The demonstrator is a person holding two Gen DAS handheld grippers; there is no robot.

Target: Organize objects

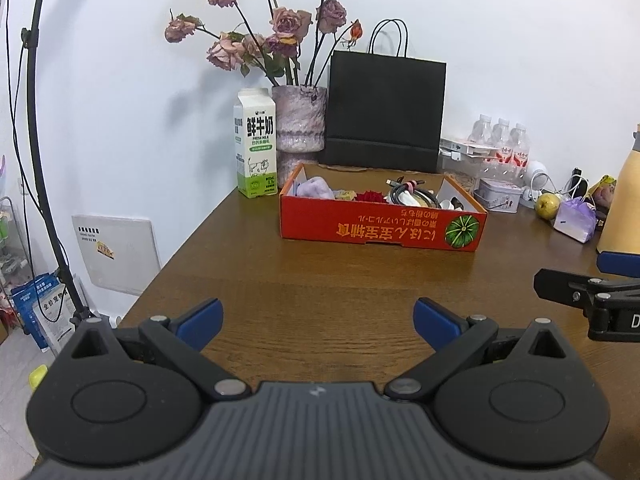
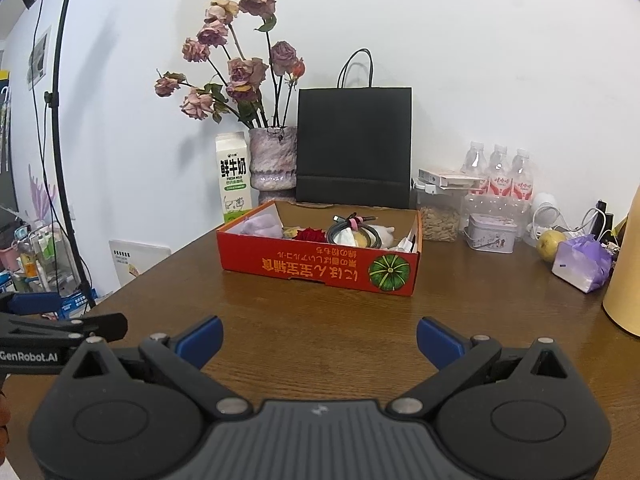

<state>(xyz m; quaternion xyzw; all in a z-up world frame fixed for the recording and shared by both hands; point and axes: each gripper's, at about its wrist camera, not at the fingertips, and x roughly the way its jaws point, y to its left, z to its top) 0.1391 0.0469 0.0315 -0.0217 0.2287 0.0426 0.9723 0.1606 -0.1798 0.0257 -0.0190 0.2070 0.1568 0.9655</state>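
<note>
Both tools hover low over the brown tabletop, side by side. The left hand-held gripper is released, blue pads spread wide with nothing between them; the right hand-held gripper is likewise spread and holds nothing. Well ahead of both sits the red cardboard box, holding a coiled cable, a red rose head and a lilac plush. Behind it stand a milk carton and a black paper bag.

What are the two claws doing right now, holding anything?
Left claw: open, holding nothing.
Right claw: open, holding nothing.
</note>
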